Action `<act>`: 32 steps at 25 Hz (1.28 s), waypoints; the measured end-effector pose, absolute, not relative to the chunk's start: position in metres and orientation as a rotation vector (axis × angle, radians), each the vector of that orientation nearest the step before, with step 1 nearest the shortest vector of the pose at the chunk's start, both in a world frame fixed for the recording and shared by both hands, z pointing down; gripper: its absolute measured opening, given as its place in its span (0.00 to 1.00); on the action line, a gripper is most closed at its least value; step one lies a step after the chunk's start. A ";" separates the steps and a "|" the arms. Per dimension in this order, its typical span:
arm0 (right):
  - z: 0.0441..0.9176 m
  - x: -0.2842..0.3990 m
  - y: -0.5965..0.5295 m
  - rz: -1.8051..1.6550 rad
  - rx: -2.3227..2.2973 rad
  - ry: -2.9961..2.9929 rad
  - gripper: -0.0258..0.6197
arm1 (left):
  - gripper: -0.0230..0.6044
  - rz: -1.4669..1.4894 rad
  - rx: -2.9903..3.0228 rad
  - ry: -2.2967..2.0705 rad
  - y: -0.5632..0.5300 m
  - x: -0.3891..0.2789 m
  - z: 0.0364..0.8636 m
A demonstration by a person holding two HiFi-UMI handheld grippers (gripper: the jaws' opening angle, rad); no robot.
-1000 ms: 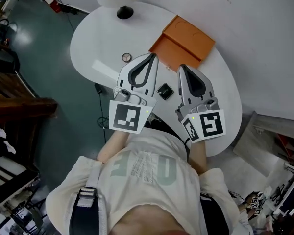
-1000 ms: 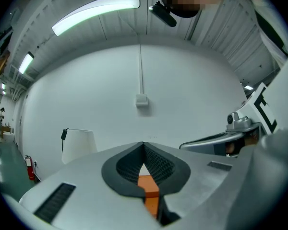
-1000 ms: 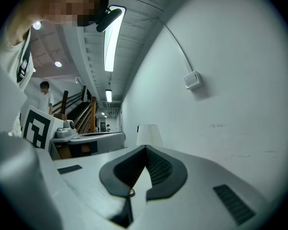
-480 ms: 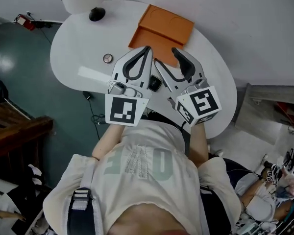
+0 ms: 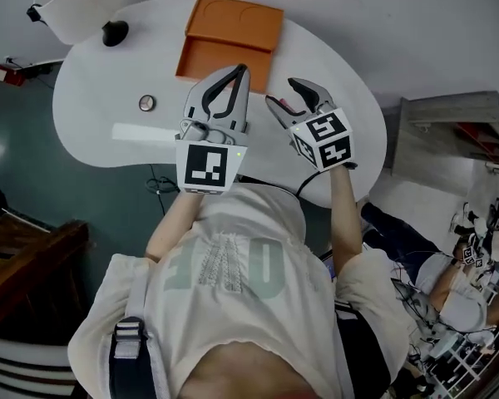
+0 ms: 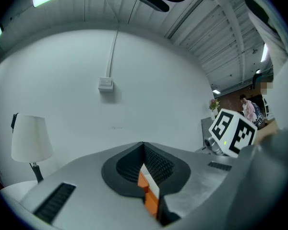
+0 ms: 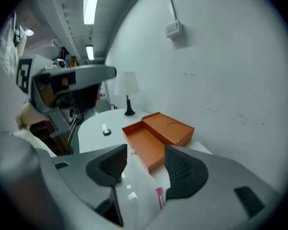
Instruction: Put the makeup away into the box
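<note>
An open orange box [image 5: 209,60] lies at the table's far side, its lid [image 5: 237,19] propped behind it. Through the right gripper view the box [image 7: 145,146] shows straight ahead between the jaws. My right gripper [image 5: 283,92] [image 7: 145,163] points down at the table just short of the box, its jaws opening with nothing held. A slim pink item [image 7: 159,198] lies on the table under them. My left gripper [image 5: 243,71] [image 6: 144,147] hovers level beside it, tips shut and empty, with a sliver of orange box [image 6: 147,187] visible through its pads.
A small round item [image 5: 146,102] [image 7: 106,132] sits on the white table [image 5: 91,98] to the left. A white lamp [image 5: 65,11] [image 7: 126,85] stands at the far left corner. Grey steps [image 5: 449,115] and a seated person [image 5: 457,281] are off to the right.
Both grippers moved up the picture toward the orange box. The right jaws went from shut to open and tipped downward. The black square item seen between the grippers earlier is out of sight.
</note>
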State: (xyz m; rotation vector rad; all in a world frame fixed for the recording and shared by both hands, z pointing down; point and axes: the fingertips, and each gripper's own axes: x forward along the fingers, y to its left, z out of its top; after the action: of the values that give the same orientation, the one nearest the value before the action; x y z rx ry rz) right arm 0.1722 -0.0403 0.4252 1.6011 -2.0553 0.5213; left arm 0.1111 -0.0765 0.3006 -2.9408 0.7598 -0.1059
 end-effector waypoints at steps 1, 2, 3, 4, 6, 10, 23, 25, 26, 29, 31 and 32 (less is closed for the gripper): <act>0.442 0.180 -0.035 0.548 1.585 -2.018 0.43 | 0.05 -0.112 -2.947 0.748 -0.075 0.114 0.302; 0.458 0.188 -0.028 0.573 1.567 -1.981 0.42 | 0.05 -0.114 -2.950 0.738 -0.074 0.117 0.304; 0.475 0.195 -0.021 0.599 1.548 -1.945 0.41 | 0.05 -0.117 -2.952 0.728 -0.073 0.120 0.305; 0.491 0.202 -0.014 0.626 1.529 -1.912 0.39 | 0.05 -0.121 -2.952 0.719 -0.072 0.123 0.306; 0.519 0.212 -0.001 0.687 1.489 -1.856 0.35 | 0.05 -0.135 -2.954 0.705 -0.071 0.127 0.309; 0.562 0.224 0.019 0.792 1.400 -1.773 0.34 | 0.05 -0.166 -2.968 0.691 -0.071 0.131 0.316; 0.599 0.232 0.025 0.798 1.249 -1.675 0.12 | 0.05 -0.198 -2.986 0.685 -0.075 0.140 0.325; 0.600 0.233 0.025 0.809 1.234 -1.671 0.12 | 0.05 -0.193 -2.985 0.694 -0.077 0.139 0.325; 0.600 0.233 0.024 0.810 1.228 -1.672 0.11 | 0.05 -0.187 -2.983 0.699 -0.078 0.138 0.324; 0.583 0.231 0.014 0.773 1.296 -1.724 0.11 | 0.05 -0.197 -2.982 0.717 -0.080 0.135 0.325; 0.546 0.221 0.000 0.711 1.429 -1.819 0.11 | 0.05 -0.198 -2.985 0.729 -0.081 0.130 0.321; 0.521 0.214 -0.008 0.674 1.502 -1.881 0.11 | 0.05 -0.187 -2.985 0.741 -0.083 0.125 0.316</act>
State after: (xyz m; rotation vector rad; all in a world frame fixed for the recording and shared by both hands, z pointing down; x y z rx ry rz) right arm 0.2138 -0.0081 0.5205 1.5016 -1.8813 0.6736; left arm 0.1254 -0.0829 0.3160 -2.9846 0.7407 -0.1873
